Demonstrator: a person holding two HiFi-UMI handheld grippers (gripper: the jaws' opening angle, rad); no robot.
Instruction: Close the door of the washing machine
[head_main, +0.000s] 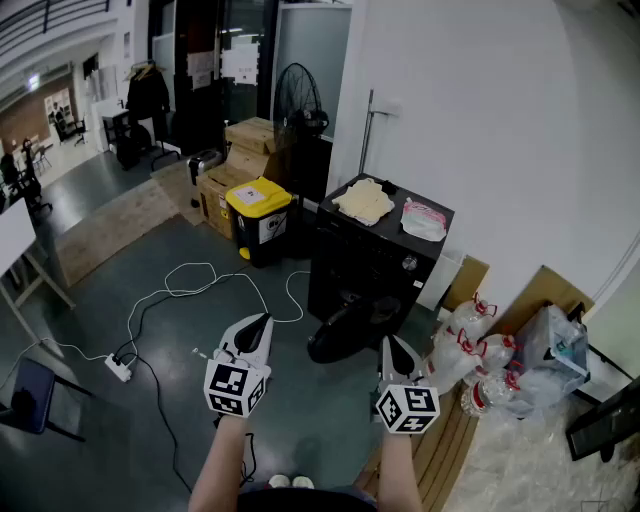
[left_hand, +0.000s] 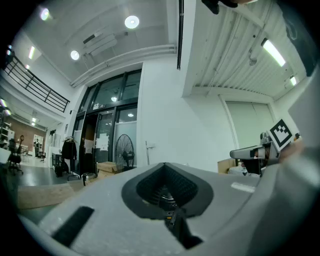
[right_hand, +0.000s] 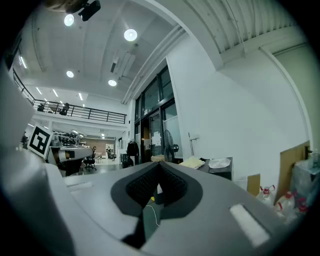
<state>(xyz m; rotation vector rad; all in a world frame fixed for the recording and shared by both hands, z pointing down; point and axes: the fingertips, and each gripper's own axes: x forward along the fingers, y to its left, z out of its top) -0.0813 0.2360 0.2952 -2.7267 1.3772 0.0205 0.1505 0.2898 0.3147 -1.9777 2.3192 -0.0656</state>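
The black washing machine stands on the floor against the white wall, ahead of the person and a little to the right. Its round dark door is swung open from the front, out over the floor towards the person. On the machine's top a folded yellowish cloth lies towards the left edge and a white packet towards the right edge, the two just beside each other. Both tongs are held level in front of the person and well short of the door. The left tongs are closed with nothing between them (their own view shows the tips meeting). The right tongs also have their tips brought together and are empty. A yellow-lidded bin stands just left of the machine, with cardboard boxes and a standing fan behind it. A white cable loops over the floor to a power strip at the left. Plastic bottles are heaped by the wall, right of the machine.
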